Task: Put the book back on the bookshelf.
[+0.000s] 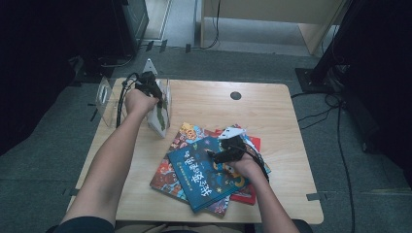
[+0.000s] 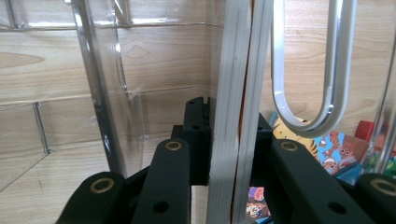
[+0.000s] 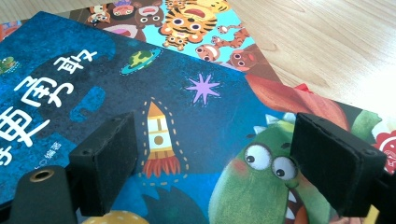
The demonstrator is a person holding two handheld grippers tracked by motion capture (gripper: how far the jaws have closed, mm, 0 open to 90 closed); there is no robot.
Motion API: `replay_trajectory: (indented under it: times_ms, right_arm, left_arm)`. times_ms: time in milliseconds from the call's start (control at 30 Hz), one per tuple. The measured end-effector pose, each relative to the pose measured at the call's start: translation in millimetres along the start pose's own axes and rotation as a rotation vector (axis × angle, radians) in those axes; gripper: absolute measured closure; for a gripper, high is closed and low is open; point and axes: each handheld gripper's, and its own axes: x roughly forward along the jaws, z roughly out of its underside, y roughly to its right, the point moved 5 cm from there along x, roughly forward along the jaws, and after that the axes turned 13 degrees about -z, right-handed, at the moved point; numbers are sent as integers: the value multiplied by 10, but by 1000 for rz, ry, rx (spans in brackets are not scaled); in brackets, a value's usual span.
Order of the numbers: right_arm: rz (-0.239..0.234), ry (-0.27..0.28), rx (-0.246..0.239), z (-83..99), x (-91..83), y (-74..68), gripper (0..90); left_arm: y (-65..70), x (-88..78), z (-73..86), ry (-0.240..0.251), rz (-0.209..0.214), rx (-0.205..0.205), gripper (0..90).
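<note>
A thin white-covered book (image 1: 159, 119) stands upright at the clear plastic rack (image 1: 108, 94) on the table's back left. My left gripper (image 1: 154, 94) is shut on its top edge. In the left gripper view the black jaws of the left gripper (image 2: 231, 135) press on both sides of the book's pale page edge (image 2: 233, 70). My right gripper (image 1: 218, 154) hovers open just over a blue picture book (image 1: 199, 174) that tops a loose stack. In the right gripper view the right gripper (image 3: 219, 154) has wide-apart pads (image 3: 112, 154) on either side of a rocket drawing on the blue cover (image 3: 93, 93).
Under the blue book lie an animal-print book (image 1: 167, 174) and a red one (image 1: 248, 194). The rack's clear dividers (image 2: 100, 93) and a rounded loop (image 2: 327, 93) stand close around the held book. Bare wood (image 1: 233, 111) lies behind the stack. Cables run across the floor on the right.
</note>
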Motion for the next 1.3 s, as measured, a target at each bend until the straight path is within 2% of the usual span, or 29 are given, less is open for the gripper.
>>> replay_trajectory:
  times_ms: [267, 633, 900, 1300]
  right_arm:
    - [0, -1, -1, 0, 0, 1, 144]
    - [1, -1, -1, 0, 0, 1, 144]
    - [1, -1, -1, 0, 0, 0, 144]
    - [1, -1, -1, 0, 0, 0, 144]
  left_arm:
    - [-38, -44, -14, 15, 19, -23, 762]
    - [-52, -84, -3, 11, 33, -26, 754]
    - [-56, -153, -7, 10, 21, -12, 753]
    - [-95, -258, 3, 24, 40, -15, 750]
